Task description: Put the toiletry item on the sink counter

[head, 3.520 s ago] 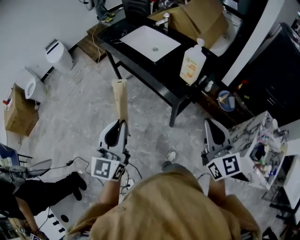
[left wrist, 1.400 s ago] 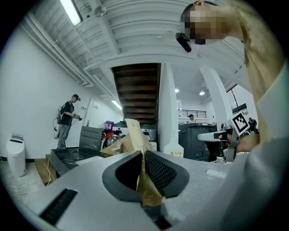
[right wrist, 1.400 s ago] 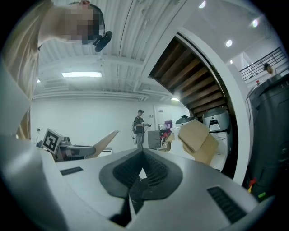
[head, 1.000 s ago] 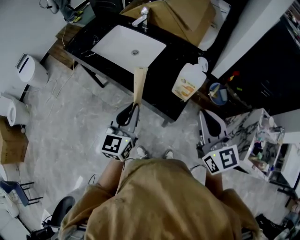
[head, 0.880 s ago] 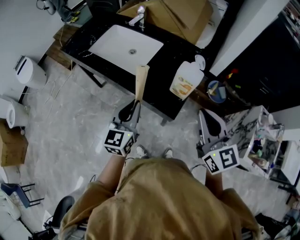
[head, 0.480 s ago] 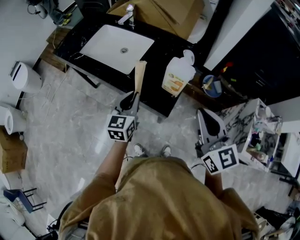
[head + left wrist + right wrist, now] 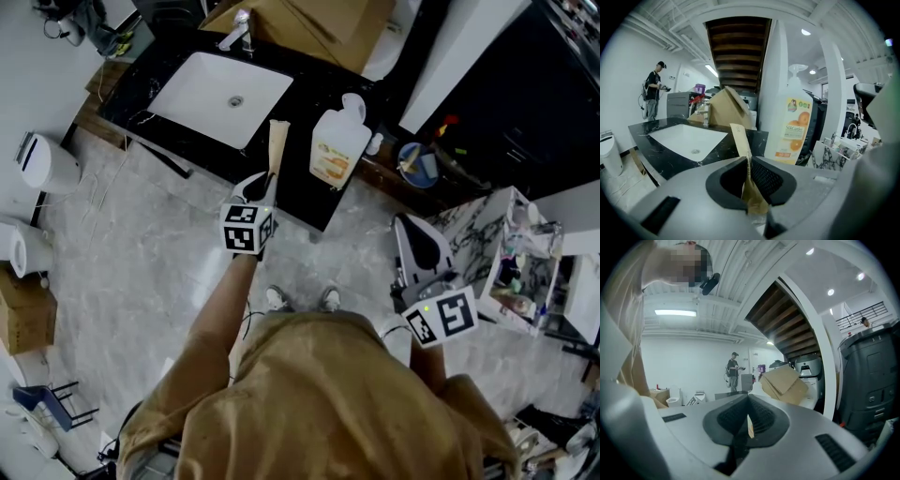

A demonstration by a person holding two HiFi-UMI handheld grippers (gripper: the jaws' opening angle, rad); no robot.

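Observation:
The toiletry item (image 7: 277, 145) is a long flat tan paper packet. My left gripper (image 7: 267, 180) is shut on its lower end, and the packet's tip reaches over the front edge of the black sink counter (image 7: 302, 190). In the left gripper view the packet (image 7: 740, 138) stands up from between the closed jaws of that gripper (image 7: 747, 161), with the white basin (image 7: 689, 138) beyond it. My right gripper (image 7: 405, 225) hangs low at the right, away from the counter. In the right gripper view its jaws (image 7: 748, 401) are together, with only a small pale sliver at the seam.
A big white soap bottle (image 7: 337, 145) with an orange label stands on the counter, right of the packet. Behind the basin (image 7: 221, 86) are a faucet (image 7: 236, 33) and folded cardboard (image 7: 319, 23). A marbled shelf unit (image 7: 511, 253) stands at the right. A person (image 7: 654, 89) stands far off.
My left gripper has carried the packet forward from above the floor until its tip is over the counter's front edge. The right gripper has stayed low at the right.

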